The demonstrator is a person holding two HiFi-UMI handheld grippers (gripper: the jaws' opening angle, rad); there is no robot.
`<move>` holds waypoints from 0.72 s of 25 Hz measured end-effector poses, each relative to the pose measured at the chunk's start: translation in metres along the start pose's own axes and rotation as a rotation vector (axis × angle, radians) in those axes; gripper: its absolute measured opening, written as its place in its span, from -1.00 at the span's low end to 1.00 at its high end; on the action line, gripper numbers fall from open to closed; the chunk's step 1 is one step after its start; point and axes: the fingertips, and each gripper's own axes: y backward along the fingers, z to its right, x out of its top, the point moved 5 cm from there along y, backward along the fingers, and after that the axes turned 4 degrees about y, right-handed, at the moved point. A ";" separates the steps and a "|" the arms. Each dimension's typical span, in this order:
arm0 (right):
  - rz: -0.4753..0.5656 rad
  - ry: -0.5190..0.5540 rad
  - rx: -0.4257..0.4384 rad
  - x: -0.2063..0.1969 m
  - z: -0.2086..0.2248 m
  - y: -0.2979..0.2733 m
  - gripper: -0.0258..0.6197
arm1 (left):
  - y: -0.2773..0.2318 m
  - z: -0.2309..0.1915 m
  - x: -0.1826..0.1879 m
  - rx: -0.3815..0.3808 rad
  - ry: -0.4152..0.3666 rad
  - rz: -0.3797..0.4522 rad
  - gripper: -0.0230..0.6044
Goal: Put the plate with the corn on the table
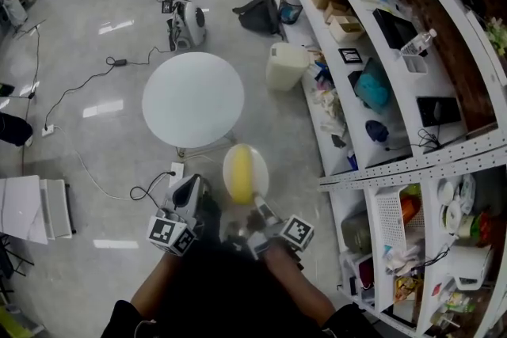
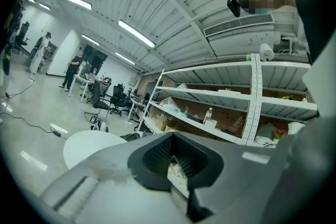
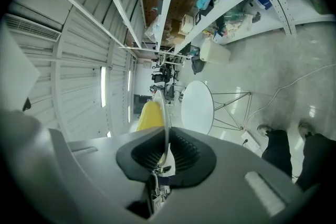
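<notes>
I see my right hand-held gripper [image 1: 256, 207] clamped on the plate [image 1: 261, 170] with corn [image 1: 242, 172], near the surface [image 1: 192, 99]; left hand-held gripper [image 1: 190, 191] closed, empty

- The left gripper of pale grey moulded plastic [image 1: 190, 186] has broad, smooth-faced jaws.
- The right gripper of pale grey moulded plastic [image 1: 257, 210] has the same build.
- Ribbed black rubber pads [image 3: 178, 157] line the hollow between the jaws.
- A white cube with black square markers [image 1: 172, 234] sits behind each tool's jaws.
- The person wears a black top [image 1: 226, 285] and dark trousers [image 3: 286, 149].
</notes>
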 end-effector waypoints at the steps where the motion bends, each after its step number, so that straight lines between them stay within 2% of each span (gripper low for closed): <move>1: 0.004 0.000 -0.012 0.003 0.000 -0.004 -0.82 | -0.007 -0.006 0.001 -0.004 0.000 -0.004 -0.91; 3: 0.014 0.001 -0.009 0.010 -0.003 -0.018 -0.82 | -0.020 -0.018 0.007 -0.012 -0.015 -0.008 -0.91; 8: 0.022 0.020 -0.065 0.023 -0.004 -0.048 -0.82 | -0.049 -0.049 0.023 -0.024 -0.016 -0.018 -0.91; 18: 0.051 0.012 -0.071 0.040 -0.020 -0.125 -0.81 | -0.099 -0.106 0.050 -0.072 -0.004 -0.044 -0.91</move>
